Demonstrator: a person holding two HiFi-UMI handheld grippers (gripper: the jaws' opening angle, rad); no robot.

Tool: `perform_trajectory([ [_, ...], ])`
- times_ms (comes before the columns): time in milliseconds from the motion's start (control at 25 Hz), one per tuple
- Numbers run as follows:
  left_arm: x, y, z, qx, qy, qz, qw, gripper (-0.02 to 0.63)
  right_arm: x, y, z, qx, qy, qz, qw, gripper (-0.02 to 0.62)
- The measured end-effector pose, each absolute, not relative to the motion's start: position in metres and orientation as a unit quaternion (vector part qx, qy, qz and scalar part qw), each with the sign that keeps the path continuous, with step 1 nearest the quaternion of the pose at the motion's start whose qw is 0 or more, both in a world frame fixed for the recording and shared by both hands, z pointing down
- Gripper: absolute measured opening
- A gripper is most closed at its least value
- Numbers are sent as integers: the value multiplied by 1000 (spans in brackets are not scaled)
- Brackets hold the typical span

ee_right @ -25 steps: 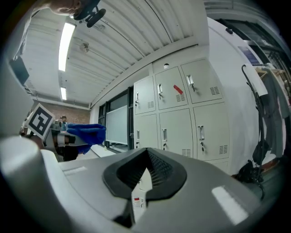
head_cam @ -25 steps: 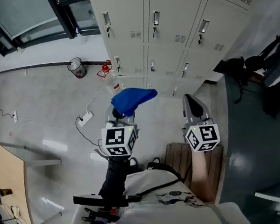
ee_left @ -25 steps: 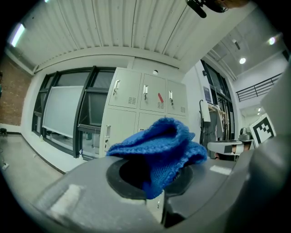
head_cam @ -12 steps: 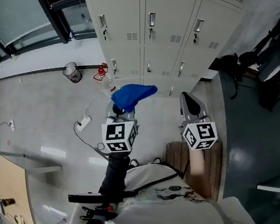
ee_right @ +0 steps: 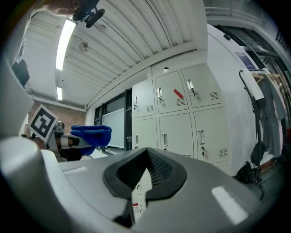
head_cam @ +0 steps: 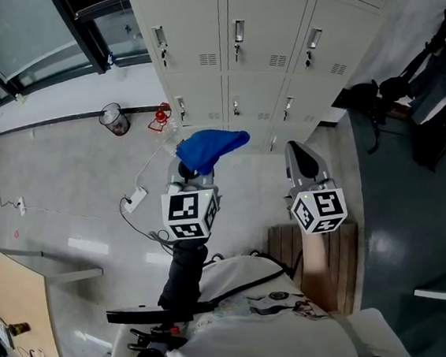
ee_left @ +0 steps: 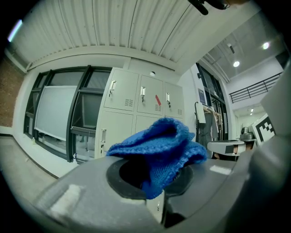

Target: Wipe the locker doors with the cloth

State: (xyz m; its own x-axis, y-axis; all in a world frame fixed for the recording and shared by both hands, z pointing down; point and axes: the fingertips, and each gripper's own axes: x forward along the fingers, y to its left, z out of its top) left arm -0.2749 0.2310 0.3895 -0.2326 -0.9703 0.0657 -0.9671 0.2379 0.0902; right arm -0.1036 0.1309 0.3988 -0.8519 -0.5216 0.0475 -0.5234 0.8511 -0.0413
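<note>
No word, number or brand can be read anywhere in these views. The left cube [head_cam: 189, 214] on the left gripper [head_cam: 195, 169] and the right cube [head_cam: 319, 210] on the right gripper [head_cam: 303, 160] carry black-and-white square markers, which are patterns only and not letters. On the far side, one upper door of the lockers [head_cam: 222, 23] has a small red tag [ee_right: 178, 93], but it is too small to tell if something is printed on it.
</note>
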Motion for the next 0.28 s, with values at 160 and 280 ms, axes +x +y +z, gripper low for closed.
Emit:
perform_trajectory([
  [160,-274,233,390,618,-784,-13,54,31,-106,134,400,268,-963,27,19,-5],
  [280,-275,237,392,617,-785,-14,56,31,-107,137,402,266,-963,28,22,-5],
])
